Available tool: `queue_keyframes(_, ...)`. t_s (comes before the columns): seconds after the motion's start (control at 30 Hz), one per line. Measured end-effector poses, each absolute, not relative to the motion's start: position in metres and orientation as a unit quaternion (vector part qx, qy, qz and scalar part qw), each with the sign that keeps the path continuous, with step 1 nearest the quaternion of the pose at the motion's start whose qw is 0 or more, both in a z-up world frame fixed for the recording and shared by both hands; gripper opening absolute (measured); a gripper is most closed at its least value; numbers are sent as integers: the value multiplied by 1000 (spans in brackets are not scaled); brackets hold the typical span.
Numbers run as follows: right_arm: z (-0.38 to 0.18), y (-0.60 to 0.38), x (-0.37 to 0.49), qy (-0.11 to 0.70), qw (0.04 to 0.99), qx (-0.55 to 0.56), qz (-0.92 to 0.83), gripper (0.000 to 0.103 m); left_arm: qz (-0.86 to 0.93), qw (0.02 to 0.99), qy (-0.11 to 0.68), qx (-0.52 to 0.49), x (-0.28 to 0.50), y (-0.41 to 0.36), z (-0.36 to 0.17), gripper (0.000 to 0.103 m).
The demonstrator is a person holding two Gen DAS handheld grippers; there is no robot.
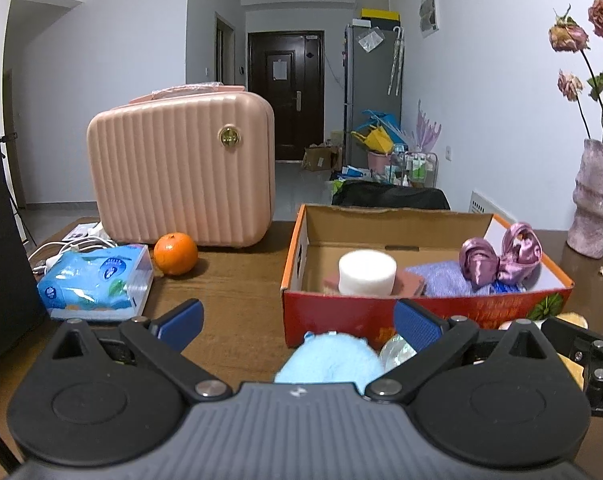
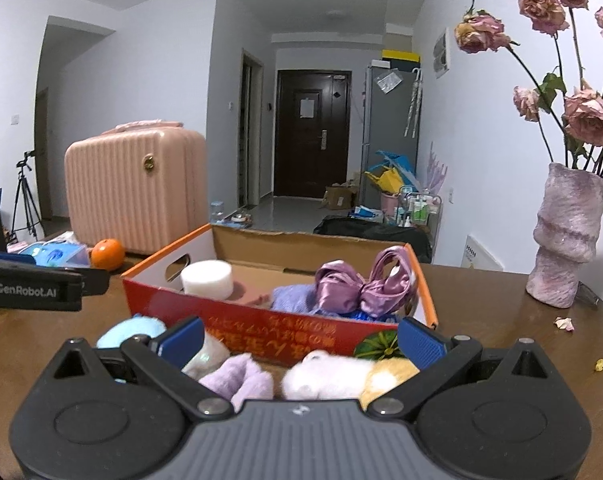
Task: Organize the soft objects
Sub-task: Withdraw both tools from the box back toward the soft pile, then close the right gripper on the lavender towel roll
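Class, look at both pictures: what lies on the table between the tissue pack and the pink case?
An orange lies between the tissue pack and the pink case, close against the case's base. The left wrist view shows it best; the right wrist view shows it too.

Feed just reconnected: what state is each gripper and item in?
Left gripper: open, over blue plush.
Right gripper: open, over white plush and purple plush.
Cardboard box: open, partly filled.
Satin bow: in box.
White sponge: upright in box.
Suitcase: closed.
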State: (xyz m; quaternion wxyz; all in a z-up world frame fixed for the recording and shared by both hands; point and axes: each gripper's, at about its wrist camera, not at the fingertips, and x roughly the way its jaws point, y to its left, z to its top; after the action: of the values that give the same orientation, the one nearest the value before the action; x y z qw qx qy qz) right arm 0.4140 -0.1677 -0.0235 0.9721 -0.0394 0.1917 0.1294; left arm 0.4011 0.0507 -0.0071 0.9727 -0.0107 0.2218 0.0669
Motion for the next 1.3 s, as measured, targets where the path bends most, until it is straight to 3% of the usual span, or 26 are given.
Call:
queue_keyframes(0.83,-65,-130,398,265,951,-53,147,101,52,970,237,-5,371,81,-21,103)
queue_keyframes(0.93,-71,-126,407,286,945,-44,155,89,52,970,237,-5,370,84,-21,103)
queue_keyframes(1.1,-82,-117,425,318,934,-33,157,57,41,969,243,-7,368,91,-25,103)
queue_keyframes(1.17,-84,-116,429,323,933,-29,154,54,38,968,246,-6,368,92,-27,103)
queue_keyframes(1.3,-84,-118,428,315,936,-23,157,34,36,968,249,-6,368,92,-30,103)
